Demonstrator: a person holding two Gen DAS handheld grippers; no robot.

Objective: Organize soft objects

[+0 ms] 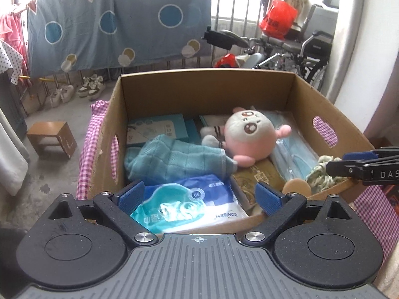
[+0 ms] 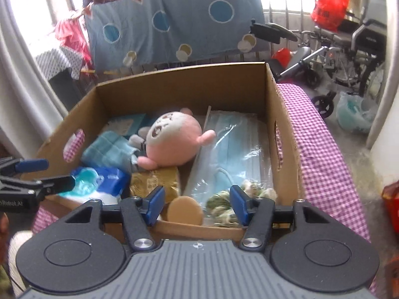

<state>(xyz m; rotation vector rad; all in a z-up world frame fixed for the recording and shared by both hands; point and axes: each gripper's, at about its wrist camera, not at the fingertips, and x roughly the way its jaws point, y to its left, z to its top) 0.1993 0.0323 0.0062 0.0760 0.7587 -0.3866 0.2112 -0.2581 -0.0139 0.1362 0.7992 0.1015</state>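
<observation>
An open cardboard box [image 1: 207,84] [image 2: 179,79] holds a pink plush toy [image 1: 249,137] [image 2: 172,142], a teal towel [image 1: 172,159] [image 2: 107,149], a blue-white packet [image 1: 189,204] [image 2: 104,179], bagged face masks [image 1: 291,147] [image 2: 232,149], a green-white scrunchie [image 1: 321,172] [image 2: 222,199] and a round beige puff [image 1: 296,186] [image 2: 184,209]. My left gripper [image 1: 200,195] [image 2: 47,174] hangs wide open over the packet at the box's near left corner. My right gripper [image 2: 198,204] [image 1: 349,162] stands partly open above the near rim, with the puff and scrunchie showing between its fingers, untouched.
The box rests on a pink checked cloth [image 2: 321,154] [image 1: 89,134]. Teal cartons [image 1: 157,127] and a gold packet [image 2: 154,182] also lie inside. Behind are a hanging blue sheet [image 1: 117,22], a wheelchair [image 2: 349,49], a red bag [image 1: 278,18], a wooden stool [image 1: 52,137] and shoes [image 1: 92,87].
</observation>
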